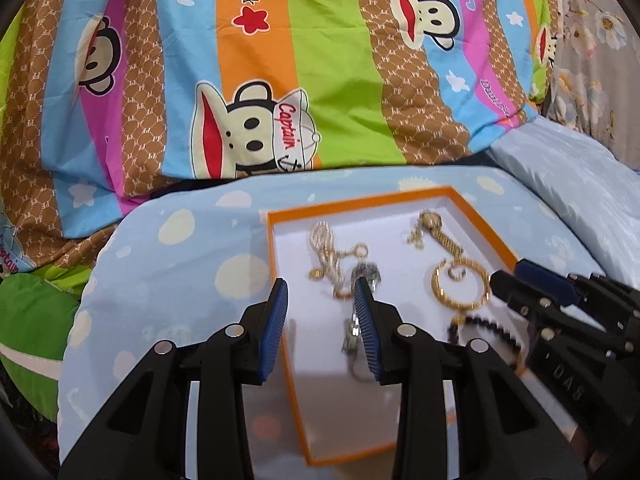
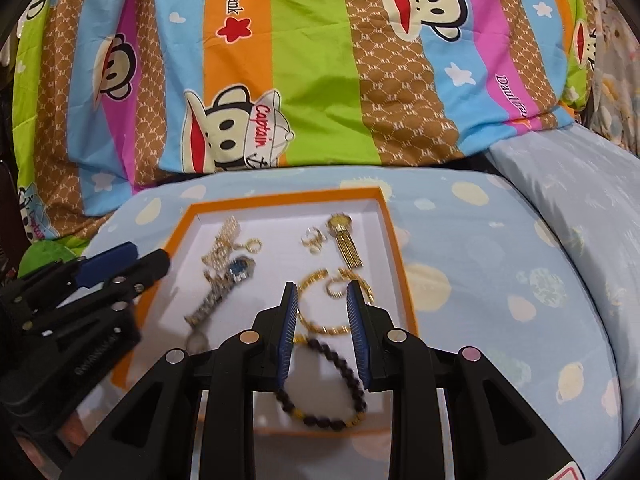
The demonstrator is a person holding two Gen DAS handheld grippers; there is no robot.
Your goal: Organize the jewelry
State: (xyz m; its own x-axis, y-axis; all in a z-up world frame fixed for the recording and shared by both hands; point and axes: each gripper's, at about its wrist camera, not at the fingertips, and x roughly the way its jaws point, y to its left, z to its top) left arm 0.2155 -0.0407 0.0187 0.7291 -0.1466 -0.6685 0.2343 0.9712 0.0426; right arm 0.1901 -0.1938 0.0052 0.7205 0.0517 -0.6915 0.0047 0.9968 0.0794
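An orange-rimmed white tray lies on a light blue pillow. In it lie a gold chain, a blue-faced silver watch, a gold watch, a gold bangle and a dark bead bracelet. My left gripper is open and empty over the tray's left edge. My right gripper is open and empty above the bangle and bead bracelet.
A striped cartoon-monkey quilt is bunched behind the pillow. A second pale blue pillow lies at the right. A small gold ring and gold earrings also lie in the tray.
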